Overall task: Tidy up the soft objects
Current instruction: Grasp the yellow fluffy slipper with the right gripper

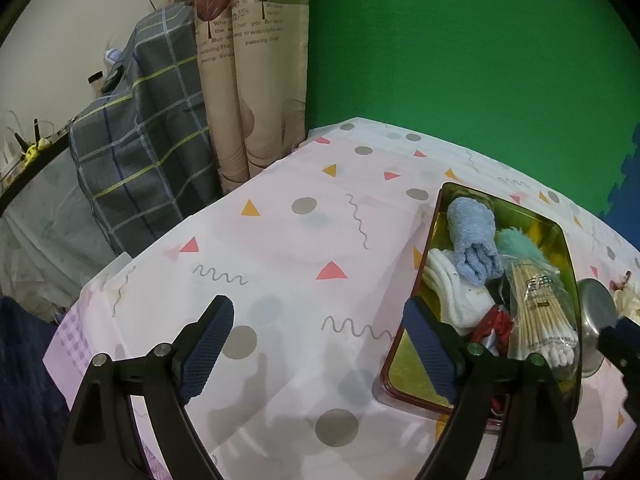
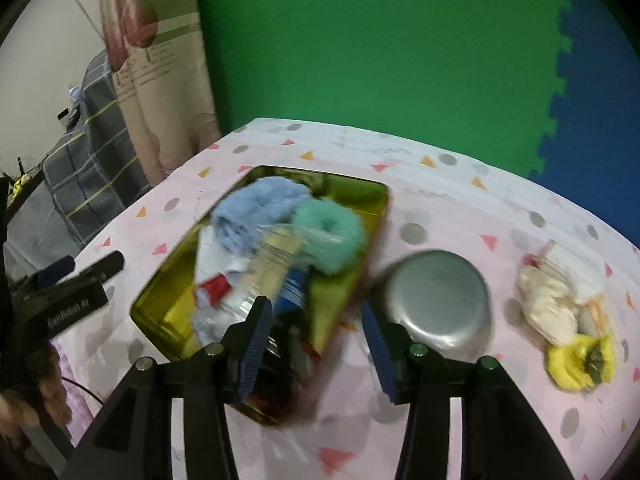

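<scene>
Both hand-held grippers hang over a table dressed in a pink patterned cloth (image 1: 304, 240), angled down toward it. Left gripper (image 1: 318, 344): jaws spread wide, nothing between them, only bare cloth below; it sits just left of the tin's near corner and seems to be parked there, out of the other gripper's way. Right gripper (image 2: 316, 344): jaws partly apart and empty, pads touching nothing, poised above the near right edge of the tin; the picture from this wrist is smeared, so fine detail there is unreliable. The task's things are mostly gathered in the rectangular gold-lined tin (image 1: 404, 364), which serves as the collecting box: a rolled blue towel (image 1: 474, 236) at the far end, a mint-green fluffy item (image 2: 328, 236) just beside it, white socks (image 1: 452, 292) along the left wall, something red and white (image 1: 496, 322) below them, and a clear pack of cotton swabs (image 1: 540, 312) lying lengthwise on top of the heap. The swab pack rests on the other pieces rather than on the tin floor, so the pile looks loosely filled, not tidy. Outside the tin, an upturned grey metal bowl (image 2: 436, 300) stands just to its right, and farther right a cluster of soft pieces, cream and white cloth (image 2: 556, 300) with a yellow item (image 2: 576, 364) touching it, lies on the cloth. Judgement: sorting is well along but unfinished; the cluster on the right is probably what is left, and the empty right gripper is the nearer one to it.
</scene>
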`<action>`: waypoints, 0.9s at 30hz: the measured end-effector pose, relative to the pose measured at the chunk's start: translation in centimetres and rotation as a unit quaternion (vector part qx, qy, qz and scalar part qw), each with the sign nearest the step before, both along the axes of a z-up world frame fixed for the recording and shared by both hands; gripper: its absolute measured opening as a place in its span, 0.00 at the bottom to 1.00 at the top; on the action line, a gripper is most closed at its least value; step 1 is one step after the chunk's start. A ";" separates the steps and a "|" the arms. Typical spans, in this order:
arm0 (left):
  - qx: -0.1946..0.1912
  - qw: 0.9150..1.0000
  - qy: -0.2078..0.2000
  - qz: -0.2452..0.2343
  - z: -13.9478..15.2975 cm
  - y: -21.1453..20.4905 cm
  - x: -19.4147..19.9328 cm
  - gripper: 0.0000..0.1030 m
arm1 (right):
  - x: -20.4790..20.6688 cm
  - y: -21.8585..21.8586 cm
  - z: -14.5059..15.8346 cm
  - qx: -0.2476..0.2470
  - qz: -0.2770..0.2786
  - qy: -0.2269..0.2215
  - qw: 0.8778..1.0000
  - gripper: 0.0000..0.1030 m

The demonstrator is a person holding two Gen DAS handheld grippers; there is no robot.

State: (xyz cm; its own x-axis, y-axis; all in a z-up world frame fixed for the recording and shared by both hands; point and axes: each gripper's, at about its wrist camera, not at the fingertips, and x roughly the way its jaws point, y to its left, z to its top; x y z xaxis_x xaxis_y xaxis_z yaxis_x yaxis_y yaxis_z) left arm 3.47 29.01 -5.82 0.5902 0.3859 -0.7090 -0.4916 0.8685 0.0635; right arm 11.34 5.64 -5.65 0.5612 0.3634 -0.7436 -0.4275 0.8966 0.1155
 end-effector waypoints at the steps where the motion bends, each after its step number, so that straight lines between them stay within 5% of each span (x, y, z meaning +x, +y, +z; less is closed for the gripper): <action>1: 0.002 1.000 0.001 -0.001 0.0 -0.1 0.1 0.82 | -0.2 -1.1 0.0 -0.001 -0.008 0.001 1.000 0.47; 19: 0.019 1.000 0.008 -0.020 -0.3 -1.5 0.3 0.83 | 4.0 -19.2 -0.9 -0.055 -0.167 0.001 0.984 0.47; 27: 0.033 0.999 0.014 -0.032 -0.7 -2.2 0.6 0.84 | 6.6 -21.9 -2.2 -0.064 -0.172 0.018 0.983 0.47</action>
State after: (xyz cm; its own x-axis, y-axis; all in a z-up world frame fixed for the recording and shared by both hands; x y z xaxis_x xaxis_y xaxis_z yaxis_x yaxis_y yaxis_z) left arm 4.03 26.81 -6.53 0.5953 0.3947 -0.6999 -0.4321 0.8916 0.1353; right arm 17.98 -16.28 -7.85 0.6070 0.0589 -0.7925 -0.0944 0.9955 0.0017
